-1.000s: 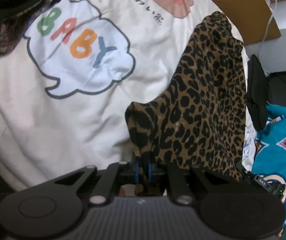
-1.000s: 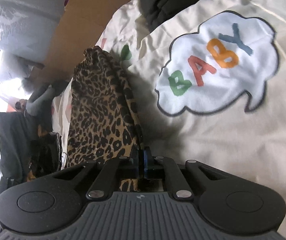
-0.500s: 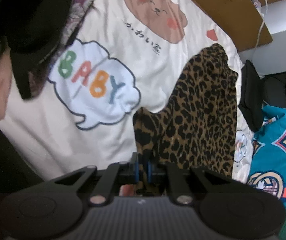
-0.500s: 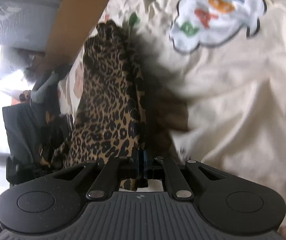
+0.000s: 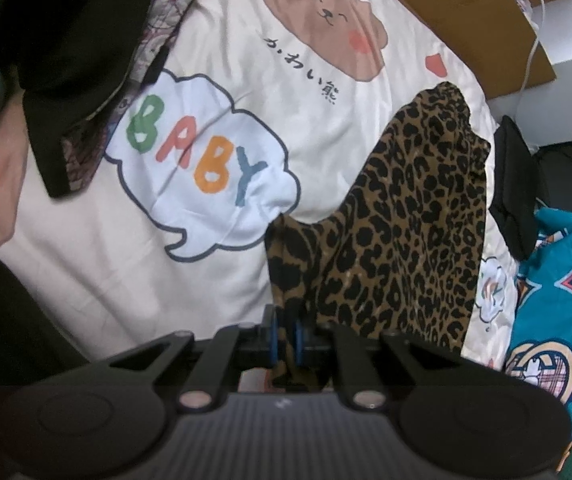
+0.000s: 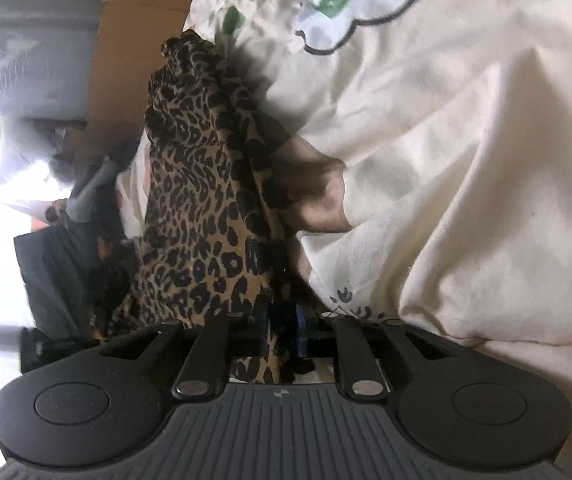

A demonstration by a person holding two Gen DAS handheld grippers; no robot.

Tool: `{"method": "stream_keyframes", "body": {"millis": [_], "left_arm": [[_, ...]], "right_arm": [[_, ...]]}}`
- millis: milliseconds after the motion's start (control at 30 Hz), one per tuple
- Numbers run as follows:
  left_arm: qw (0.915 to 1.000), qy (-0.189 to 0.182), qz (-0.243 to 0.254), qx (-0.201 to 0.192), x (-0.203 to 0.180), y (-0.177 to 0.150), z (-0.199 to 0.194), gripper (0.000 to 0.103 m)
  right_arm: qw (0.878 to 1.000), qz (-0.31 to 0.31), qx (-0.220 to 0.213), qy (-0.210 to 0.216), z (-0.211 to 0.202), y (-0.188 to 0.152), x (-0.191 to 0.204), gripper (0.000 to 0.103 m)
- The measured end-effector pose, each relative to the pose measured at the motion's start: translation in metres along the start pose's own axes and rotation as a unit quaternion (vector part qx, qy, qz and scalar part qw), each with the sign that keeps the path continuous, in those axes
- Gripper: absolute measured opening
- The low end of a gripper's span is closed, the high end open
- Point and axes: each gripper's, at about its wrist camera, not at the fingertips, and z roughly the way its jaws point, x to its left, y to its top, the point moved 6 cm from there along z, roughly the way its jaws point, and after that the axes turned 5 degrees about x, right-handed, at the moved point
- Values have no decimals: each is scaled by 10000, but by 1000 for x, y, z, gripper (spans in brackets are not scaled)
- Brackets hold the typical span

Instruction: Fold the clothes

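A leopard-print garment [image 5: 414, 216] stretches away from both grippers over a cream bedsheet [image 5: 97, 272] printed with "BABY" and a bear. My left gripper [image 5: 285, 334] is shut on a near corner of the garment, cloth pinched between its blue pads. In the right wrist view the same garment [image 6: 201, 200] runs up and away to the left, and my right gripper [image 6: 283, 330] is shut on another edge of it. The far end of the garment bunches near a cardboard box [image 6: 133, 56].
Dark clothes [image 5: 65, 40] lie at the bed's upper left. A black item [image 5: 512, 184] and a teal patterned cloth [image 5: 558, 304] sit to the right. Cardboard [image 5: 466, 12] with a white cable borders the far side. The sheet [image 6: 466, 160] rises in deep folds.
Both grippers have drawn back toward me with the garment held. The left view shows more of the bed; the right view has dropped low beside the sheet's folds, "BABY" sliding to the top.
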Motion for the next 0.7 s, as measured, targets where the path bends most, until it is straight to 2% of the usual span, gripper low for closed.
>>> {"method": "stream_keyframes", "body": {"millis": [67,100,200,233,267,300,533,700], "left_arm": [[10000,-41,19,5,1,0,0,8],[10000,-74,50,13,0,-1,0,8],[9993,-31,364,72,-5,-2,-1,8],[9992,-54,390,94,-5,-2,-3,8],[9992,-108,380,90,-6,-1,-5,8],[9992,-167,363,65,-7,-1,-9,8],[9977,-539,408,-7,-17,-7,-28,8],[9963,-746,417,-54,-18,-17,-42,8]], "right_arm": [[9999,-121,62,-69,5,-1,4,19],[9998,-161,110,-86,7,-2,6,23],[9995,-213,228,-90,10,-5,11,23],[9993,-252,252,-83,11,-6,13,22],[9992,-312,256,-77,9,-8,17,10],[9991,-349,239,-77,8,-9,20,6],[9987,-487,-94,-131,-23,-14,48,6],[9970,-725,-170,-187,-47,-15,71,6]]}}
